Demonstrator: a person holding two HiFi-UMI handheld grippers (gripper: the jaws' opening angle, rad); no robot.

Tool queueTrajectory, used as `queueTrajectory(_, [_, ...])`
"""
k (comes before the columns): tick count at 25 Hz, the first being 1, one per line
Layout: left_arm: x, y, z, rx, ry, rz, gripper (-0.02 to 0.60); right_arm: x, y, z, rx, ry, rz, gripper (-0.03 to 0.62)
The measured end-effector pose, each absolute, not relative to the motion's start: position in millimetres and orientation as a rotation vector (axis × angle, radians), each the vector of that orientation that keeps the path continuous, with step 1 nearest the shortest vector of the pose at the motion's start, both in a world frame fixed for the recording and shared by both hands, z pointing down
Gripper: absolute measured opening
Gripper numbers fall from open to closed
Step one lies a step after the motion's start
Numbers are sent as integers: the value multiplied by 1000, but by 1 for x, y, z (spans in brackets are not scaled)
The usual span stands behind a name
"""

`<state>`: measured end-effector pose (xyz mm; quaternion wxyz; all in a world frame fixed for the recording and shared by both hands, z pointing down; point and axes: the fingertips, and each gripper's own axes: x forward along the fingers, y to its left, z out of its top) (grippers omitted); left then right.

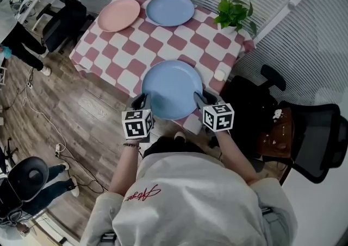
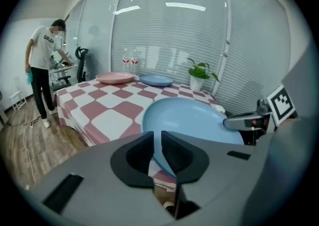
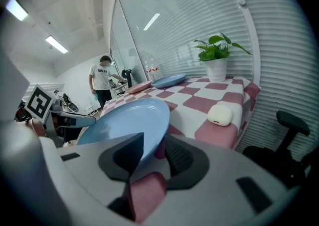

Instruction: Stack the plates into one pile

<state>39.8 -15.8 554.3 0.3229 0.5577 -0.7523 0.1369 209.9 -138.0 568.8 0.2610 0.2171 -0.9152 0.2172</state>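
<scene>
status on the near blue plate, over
Left hand-held gripper shut on rim of near blue plate. Right hand-held gripper open, opposite rim between jaws. Pink plate, far blue plate side by side, far edge. Only checked cloth between.

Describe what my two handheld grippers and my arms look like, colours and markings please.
The left gripper and right gripper match: each has a grey moulded body with two black jaw pads. Each carries a white cube printed with black square markers. No cables show. You wear a pale short-sleeved top with red script lettering, and a dark bracelet on the left wrist.
</scene>
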Motion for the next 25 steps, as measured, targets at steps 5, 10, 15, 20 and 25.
queueTrajectory(5, [33, -17, 549, 1419, -1965, 262, 157, 210, -138, 569, 589, -2477, 588, 140])
queueTrajectory(10, [28, -10, 557, 1368, -1977, 277, 208, 210, -139, 568, 582, -2480, 593, 140])
queueTrajectory(15, [42, -9, 580, 1360, -1844, 286, 206, 210, -138, 568, 581, -2479, 592, 140])
queueTrajectory(20, [45, -11, 589, 1327, -1851, 316, 147, 210, -138, 568, 576, -2485, 596, 140])
queueTrajectory(25, [44, -6, 587, 1298, -1863, 328, 129, 210, -136, 567, 567, -2489, 578, 137])
